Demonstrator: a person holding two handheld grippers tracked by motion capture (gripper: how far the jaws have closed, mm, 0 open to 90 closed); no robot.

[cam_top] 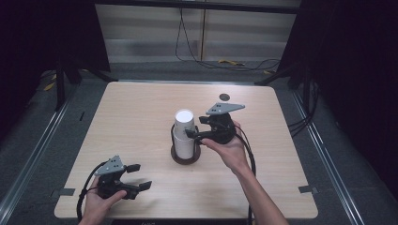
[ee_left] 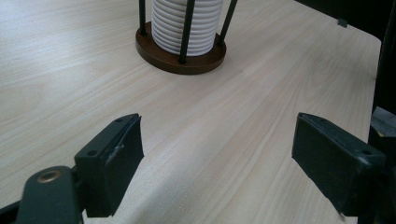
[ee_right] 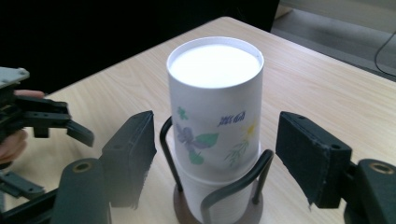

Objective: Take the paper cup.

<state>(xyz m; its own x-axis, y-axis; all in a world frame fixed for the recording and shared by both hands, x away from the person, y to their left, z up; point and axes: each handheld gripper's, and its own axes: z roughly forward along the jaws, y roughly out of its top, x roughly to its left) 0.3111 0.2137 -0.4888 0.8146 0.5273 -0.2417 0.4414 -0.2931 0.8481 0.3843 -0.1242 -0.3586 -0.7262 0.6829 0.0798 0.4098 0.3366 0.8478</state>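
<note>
Left tongs (cam_top: 136,176) and right tongs (cam_top: 196,127), jaws spread wide.

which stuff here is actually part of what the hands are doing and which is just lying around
Likely in the job:
- stack of white paper cups, upside down, top one printed with flowers
- cup holder, dark round base with black wire posts
- right gripper, open at the stack
- left gripper, open, apart near the front edge

Lying about:
- small dark disc near the table's far edge
- cables on the floor beyond

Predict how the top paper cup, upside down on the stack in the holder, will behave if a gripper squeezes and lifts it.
The top paper cup looks thin-walled, so a hard squeeze probably dents it. It likely lifts lightly, though nested cups beneath may cling and follow.
</note>
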